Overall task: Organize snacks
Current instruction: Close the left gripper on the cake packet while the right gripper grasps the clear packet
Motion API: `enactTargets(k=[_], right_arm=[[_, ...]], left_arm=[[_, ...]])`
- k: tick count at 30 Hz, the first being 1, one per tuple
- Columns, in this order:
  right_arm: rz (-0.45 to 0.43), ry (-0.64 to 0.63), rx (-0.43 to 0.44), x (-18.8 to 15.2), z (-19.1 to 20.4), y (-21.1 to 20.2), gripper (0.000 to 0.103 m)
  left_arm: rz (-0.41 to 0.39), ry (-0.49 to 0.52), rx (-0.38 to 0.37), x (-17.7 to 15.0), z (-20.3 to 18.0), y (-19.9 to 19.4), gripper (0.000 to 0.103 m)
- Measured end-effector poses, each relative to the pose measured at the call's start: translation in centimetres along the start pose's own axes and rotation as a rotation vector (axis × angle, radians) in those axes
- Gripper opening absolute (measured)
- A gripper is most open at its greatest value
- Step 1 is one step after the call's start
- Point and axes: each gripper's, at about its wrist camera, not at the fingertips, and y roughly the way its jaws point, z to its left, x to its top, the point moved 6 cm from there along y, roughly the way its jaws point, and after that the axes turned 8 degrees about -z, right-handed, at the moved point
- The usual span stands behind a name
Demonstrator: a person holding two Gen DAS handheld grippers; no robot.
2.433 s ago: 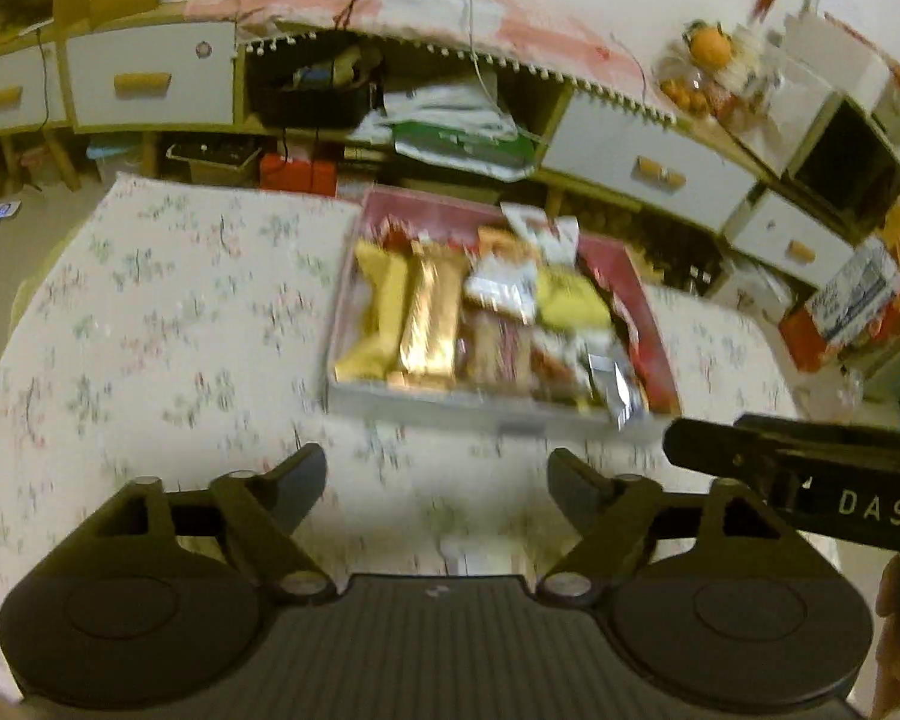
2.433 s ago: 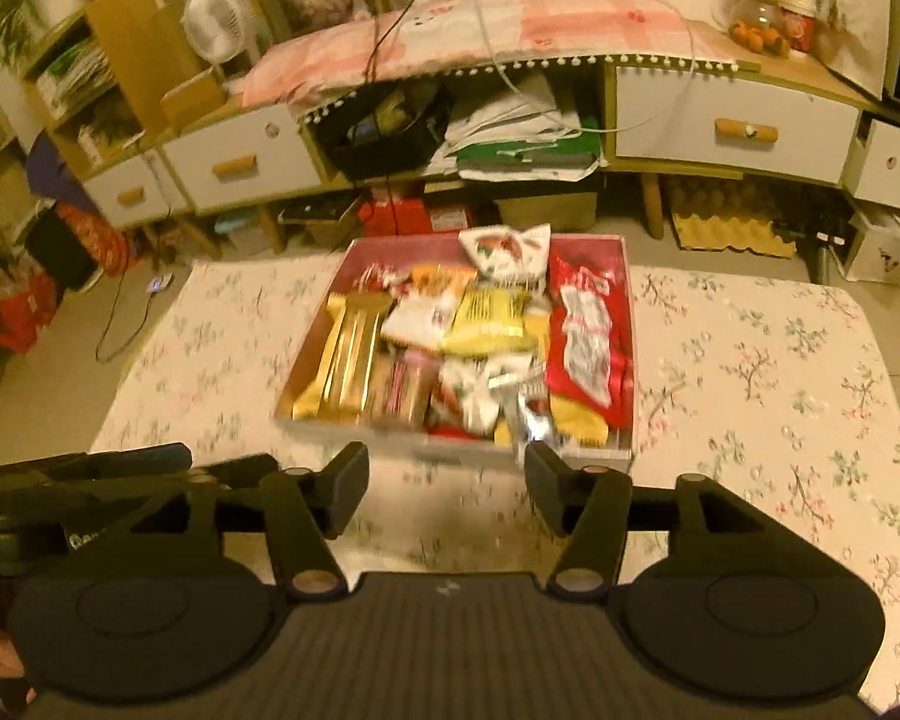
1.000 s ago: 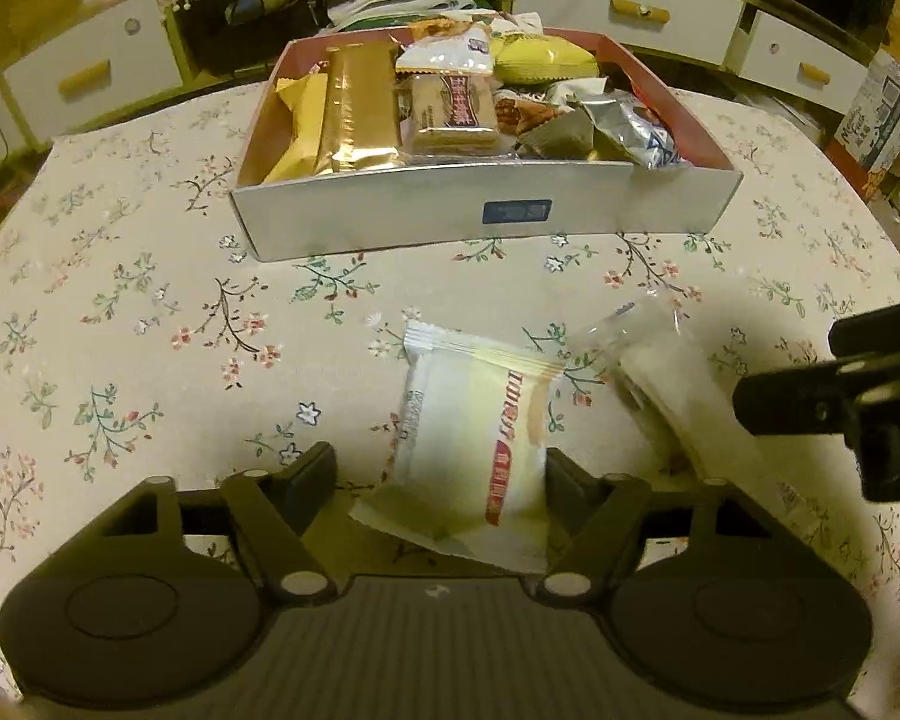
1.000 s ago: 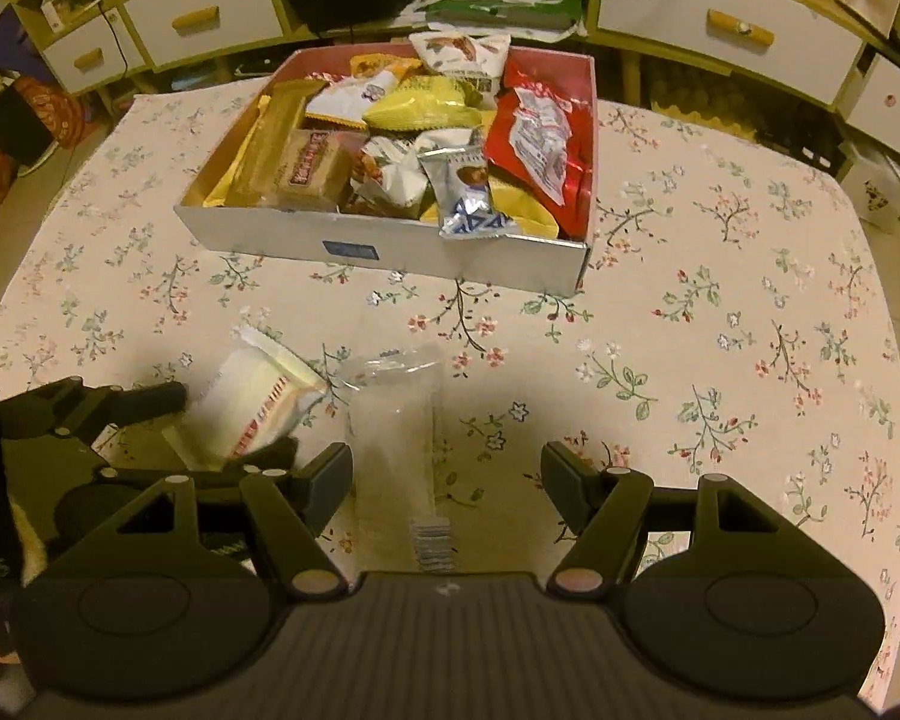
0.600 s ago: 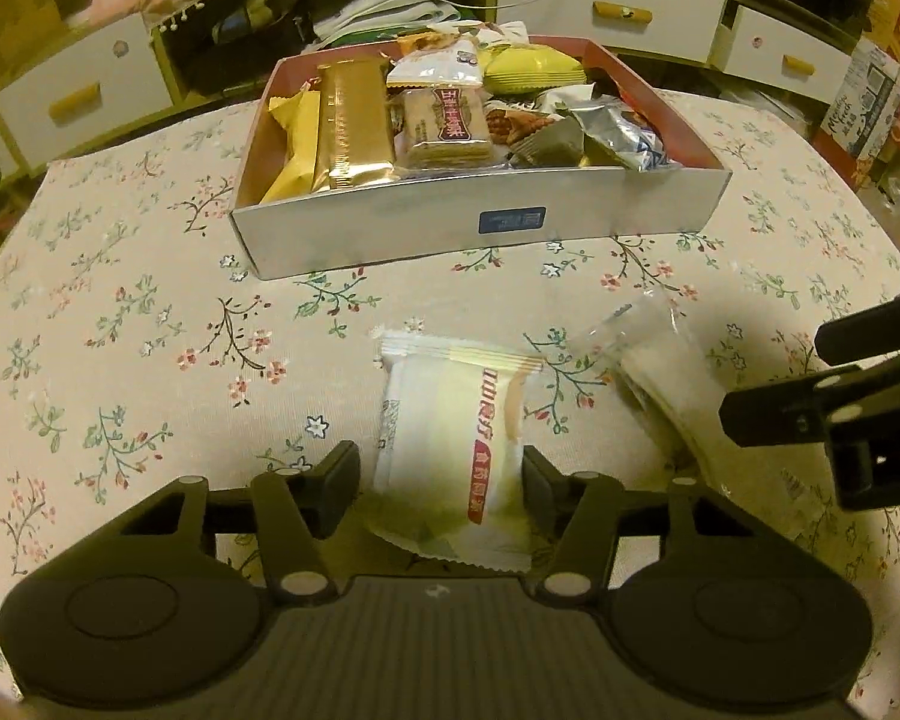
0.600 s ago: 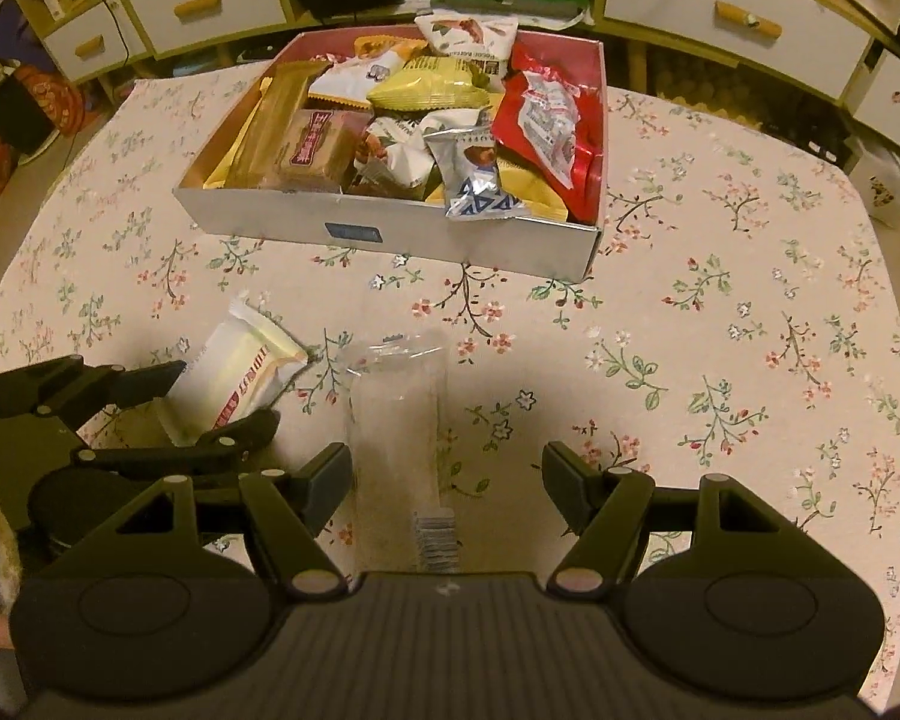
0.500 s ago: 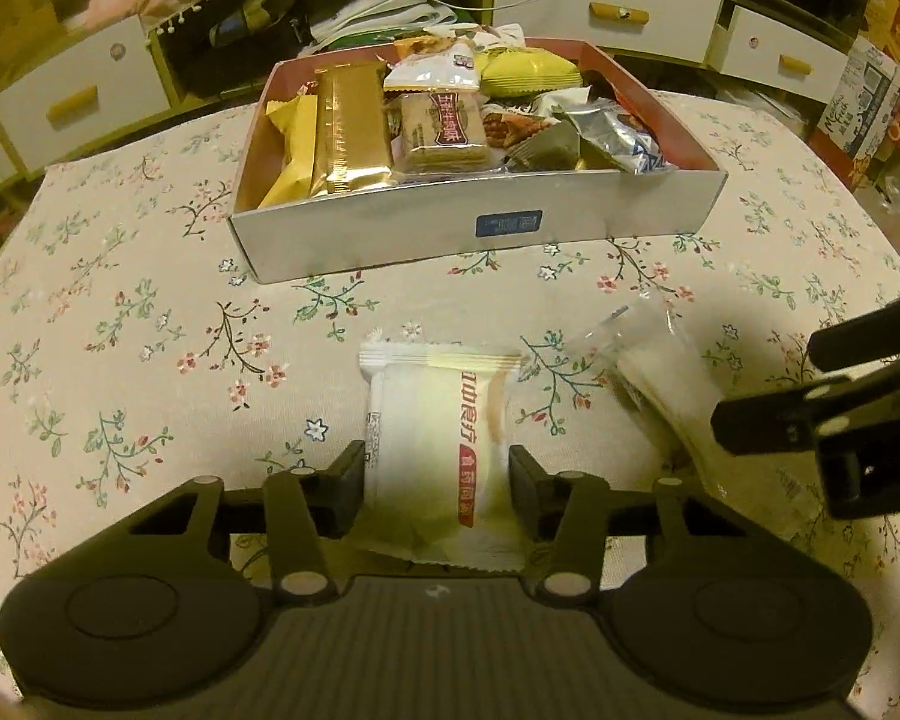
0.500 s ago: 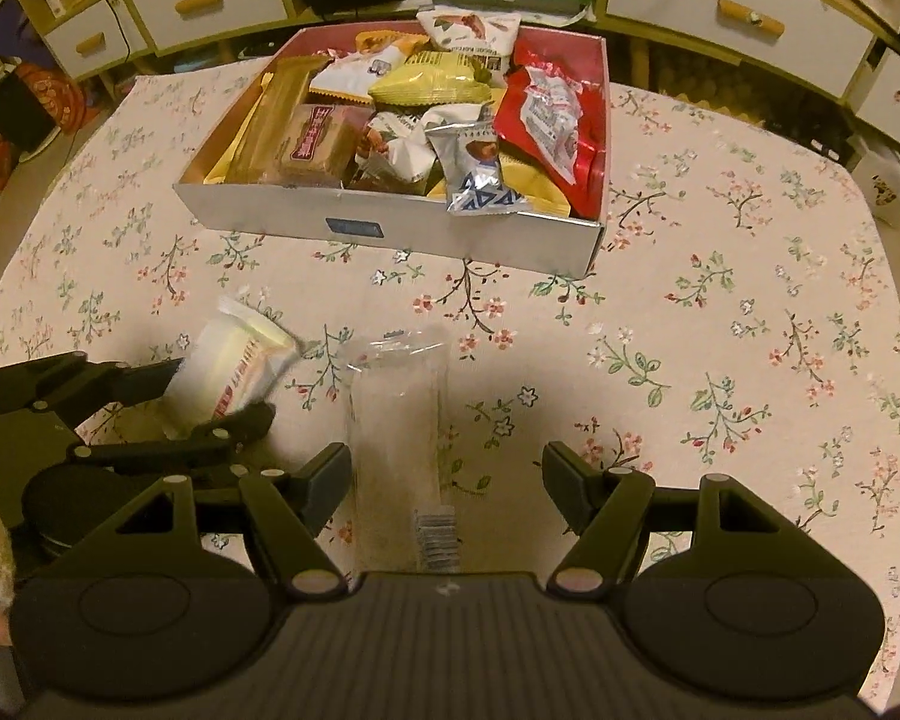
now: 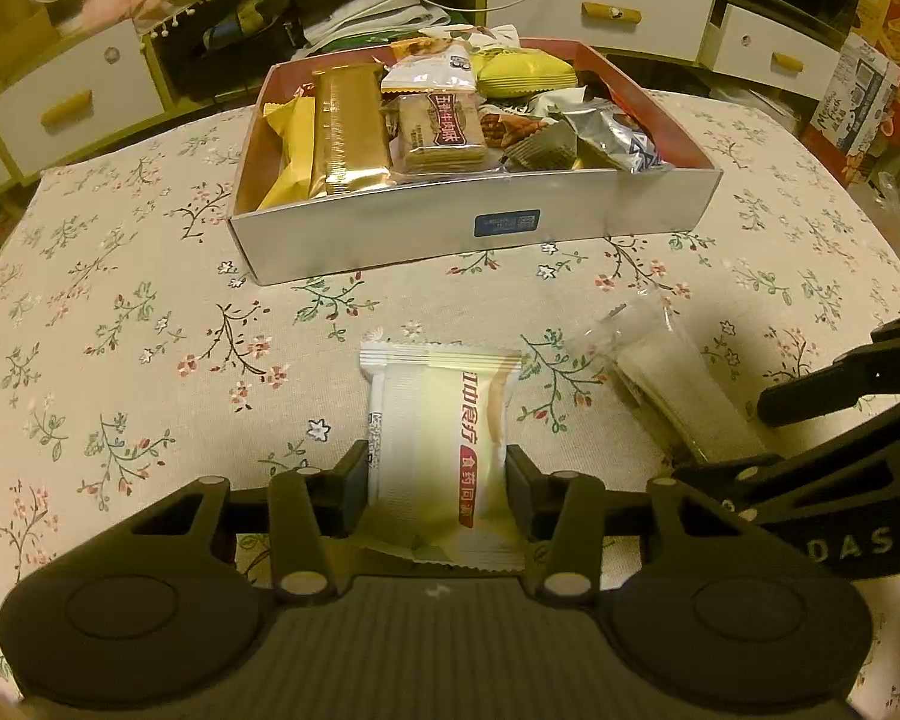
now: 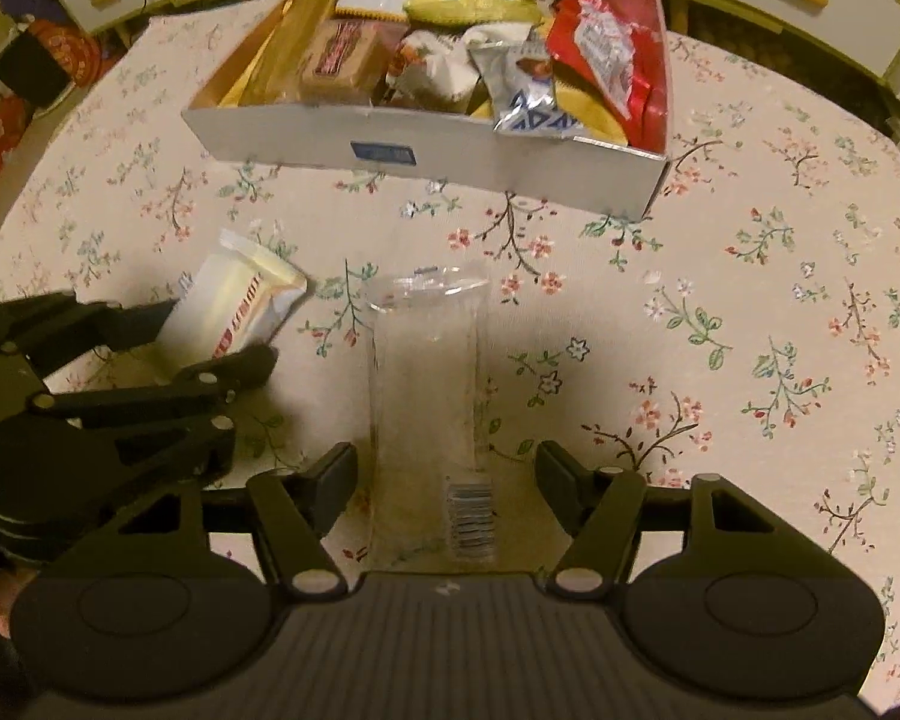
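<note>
A flowered tablecloth [image 9: 120,360] fills both views, the snack box [image 9: 474,228] at upper centre. Lower centre in the left view, the left gripper [image 9: 437,483] pinches the white snack packet [image 9: 441,420], jaws closing. In the right view, the right gripper [image 10: 447,480] straddles the clear packet [image 10: 426,384], jaws closing but pads apart from it; its long axis points at the box.

tabletop [image 9: 150,312]: cream, small floral sprigs
snack box [image 9: 390,240]: white outside, red inside
held packet [image 9: 444,420]: white-yellow, red label
second packet [image 10: 426,372]: clear
</note>
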Motion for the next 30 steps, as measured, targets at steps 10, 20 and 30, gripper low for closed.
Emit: enactTargets(k=[10,20,30], right_arm=[[-0.035,-0.027,-0.017,0.1,0.4,0.0,0.036],[-0.063,-0.013,-0.010,0.6,0.4,-0.4,0.022],[-0.098,-0.025,-0.031,0.9,0.6,-0.9,0.017]], left_arm=[[0.001,0.000,-0.002,0.0,-0.1,-0.1,0.051],[0.000,-0.016,-0.001,0.2,-0.1,-0.4,0.050],[-0.009,-0.035,-0.004,0.3,0.4,-0.9,0.050]])
